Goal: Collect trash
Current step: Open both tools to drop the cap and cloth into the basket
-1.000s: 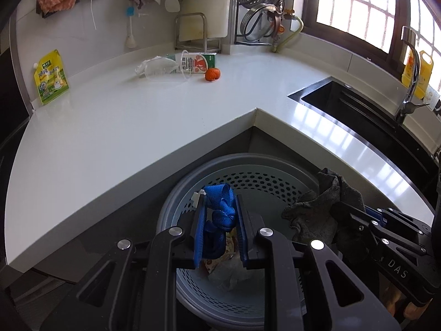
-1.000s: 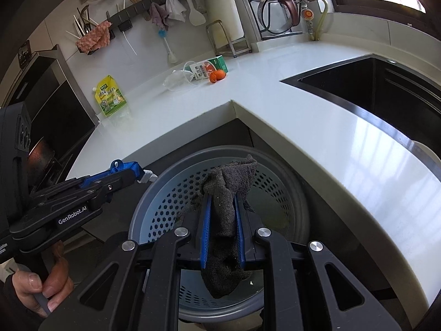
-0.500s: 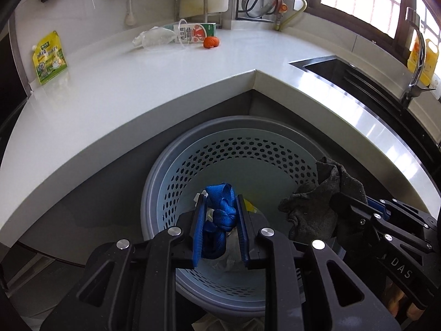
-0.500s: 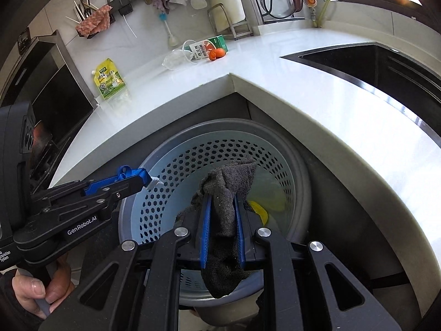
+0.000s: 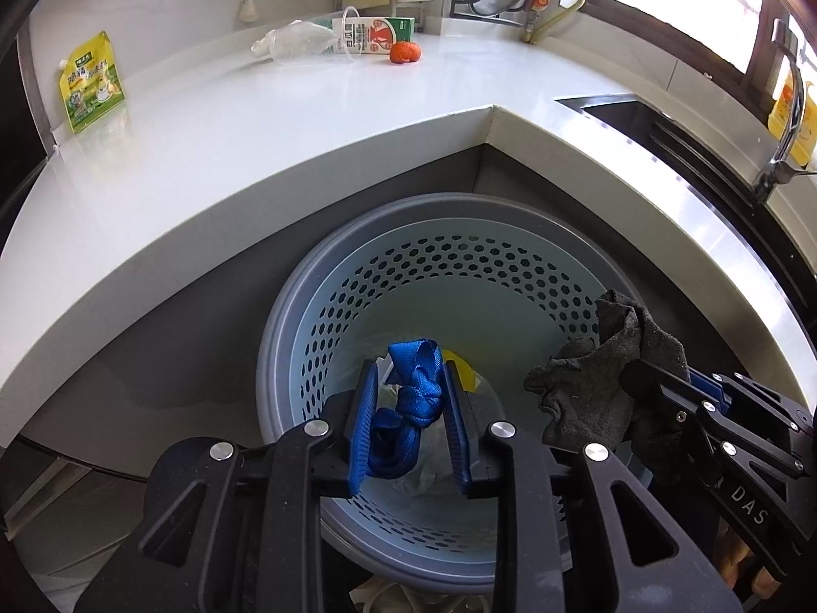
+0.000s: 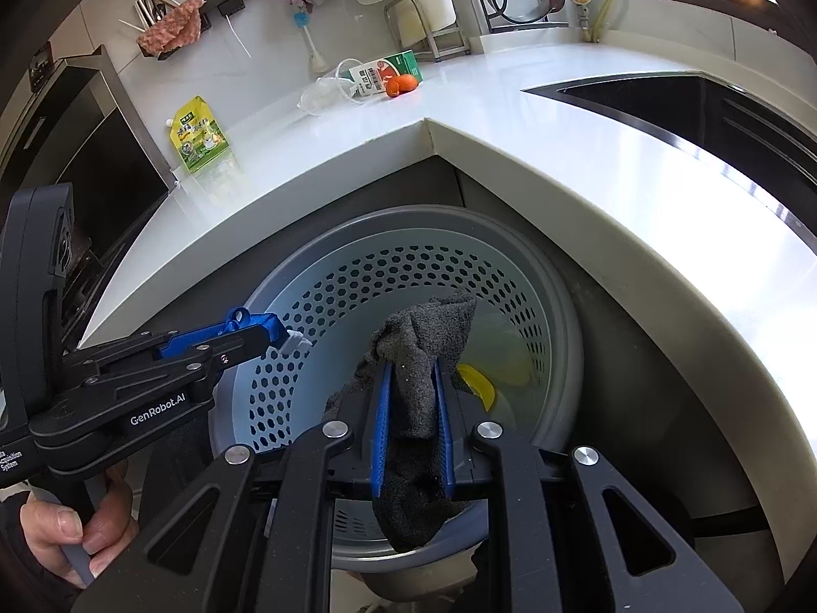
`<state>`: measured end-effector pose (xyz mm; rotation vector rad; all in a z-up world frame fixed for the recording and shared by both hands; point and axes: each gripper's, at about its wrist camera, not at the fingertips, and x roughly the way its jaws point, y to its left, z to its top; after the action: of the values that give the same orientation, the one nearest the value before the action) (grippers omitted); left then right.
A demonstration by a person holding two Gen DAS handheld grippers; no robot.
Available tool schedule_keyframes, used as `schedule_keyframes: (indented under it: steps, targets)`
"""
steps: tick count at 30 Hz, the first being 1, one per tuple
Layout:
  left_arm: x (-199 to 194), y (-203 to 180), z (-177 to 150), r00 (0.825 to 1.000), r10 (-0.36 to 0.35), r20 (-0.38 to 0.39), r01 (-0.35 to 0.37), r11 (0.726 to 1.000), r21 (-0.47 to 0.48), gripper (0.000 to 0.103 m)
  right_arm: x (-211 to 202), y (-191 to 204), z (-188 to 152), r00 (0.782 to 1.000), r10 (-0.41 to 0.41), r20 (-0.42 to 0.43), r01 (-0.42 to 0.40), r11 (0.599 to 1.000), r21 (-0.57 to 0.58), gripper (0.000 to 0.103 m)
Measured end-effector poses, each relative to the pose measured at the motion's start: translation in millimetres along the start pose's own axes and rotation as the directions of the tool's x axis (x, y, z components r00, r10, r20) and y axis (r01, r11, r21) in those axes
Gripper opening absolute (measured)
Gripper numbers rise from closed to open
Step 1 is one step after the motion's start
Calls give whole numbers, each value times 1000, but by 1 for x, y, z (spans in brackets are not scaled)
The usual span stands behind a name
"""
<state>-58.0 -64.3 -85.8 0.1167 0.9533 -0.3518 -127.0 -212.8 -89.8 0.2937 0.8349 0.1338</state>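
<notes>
A round grey-blue perforated bin (image 5: 286, 316) (image 6: 561, 306) stands on the floor in the counter's inner corner. Over its near side my left gripper (image 5: 410, 368) (image 6: 286, 332) has a knotted blue strap (image 5: 413, 398) between its pads; the jaws are opening, and the strap still touches both pads. To the right, my right gripper (image 6: 411, 365) (image 5: 633, 373) is shut on a dark grey sock (image 6: 418, 408) (image 5: 602, 388), which hangs above the bin. Crumpled clear plastic and a yellow scrap (image 6: 477, 383) lie at the bottom.
On the white counter (image 5: 255, 153) lie a milk carton (image 5: 375, 33), an orange peel (image 5: 405, 52), a clear plastic cup (image 5: 296, 41) and a yellow-green pouch (image 5: 92, 84). A dark sink (image 5: 689, 143) with a faucet (image 5: 781, 117) is at the right. A hand (image 6: 76, 526) grips the left handle.
My left gripper has sunk toward the bin with the blue strap, and its jaws now stand a little wider. The right gripper has kept the sock and hardly moved.
</notes>
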Motion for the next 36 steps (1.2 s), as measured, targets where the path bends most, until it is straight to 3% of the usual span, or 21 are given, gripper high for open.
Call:
schedule_keyframes:
  steps: [10,12,14,19,36]
  targets:
    - [-1,2,2,1000,-1,1,1,1000,-12,29,-2,-2,0,1000,-8,6,8,1000,2,19]
    - [-1,3,2,1000,1,2,-1,1000,-15,35,-5,-3,0,1000,-7,18,7,1000,7,30]
    - [-2,5,1,1000,4,4,-4,1000,-21,51,-8,-4,0,999,-6,32,6,1000,14,39]
    - [-4,9,1,1000,10,9,-9,1000,-28,55,-12,-4,0,999,3,44,-4,1000,16,44]
    - [-30,30,3,993,65,95,-57,995,-84,85,-31,11,6,991,-27,130,28,1000,0,75]
